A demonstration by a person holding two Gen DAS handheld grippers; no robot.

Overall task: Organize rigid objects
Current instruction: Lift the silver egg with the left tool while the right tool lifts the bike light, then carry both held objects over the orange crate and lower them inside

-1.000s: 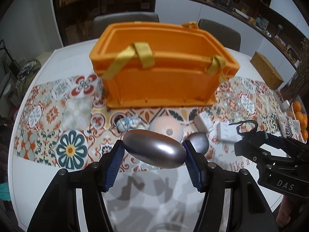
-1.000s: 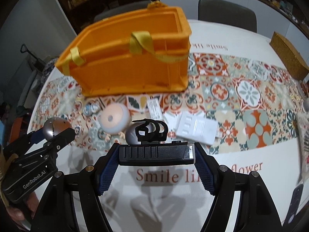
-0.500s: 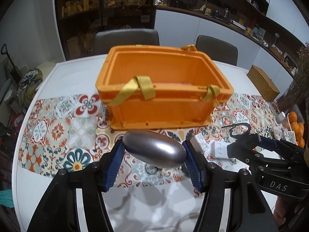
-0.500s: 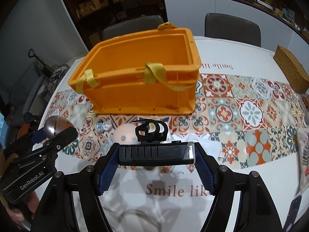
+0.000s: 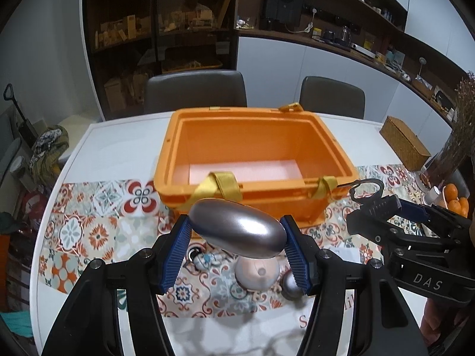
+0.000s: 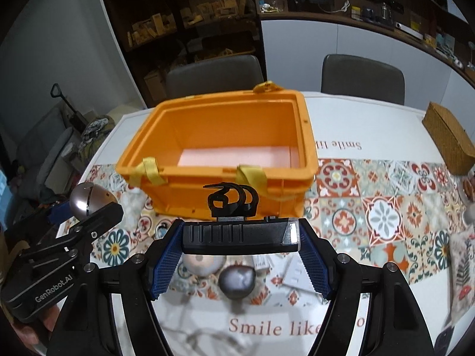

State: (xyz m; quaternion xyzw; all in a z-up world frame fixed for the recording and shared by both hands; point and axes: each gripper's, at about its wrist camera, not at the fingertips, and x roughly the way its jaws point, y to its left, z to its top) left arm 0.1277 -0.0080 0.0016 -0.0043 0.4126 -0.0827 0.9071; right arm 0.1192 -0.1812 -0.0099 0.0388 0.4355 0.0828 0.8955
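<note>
My left gripper (image 5: 237, 234) is shut on a silver metal egg (image 5: 237, 228), held above the table in front of the orange crate (image 5: 255, 136). The egg also shows in the right wrist view (image 6: 86, 198). My right gripper (image 6: 240, 237) is shut on a black hook scale (image 6: 237, 234) with hooks on top, in front of the crate (image 6: 225, 124). The scale shows in the left wrist view (image 5: 377, 207). The crate is open, with only a pale liner (image 5: 246, 172) on its floor.
On the patterned runner (image 6: 383, 213) below the grippers lie a pink round toy (image 5: 258, 273), a small silver ball (image 6: 237, 279), a small figurine (image 5: 204, 259) and white cards (image 6: 297, 276). A woven box (image 6: 448, 136) sits far right. Two chairs stand behind the table.
Both grippers have risen with their loads, so the crate's inside floor now shows. The loose items on the runner now lie below the fingers.
</note>
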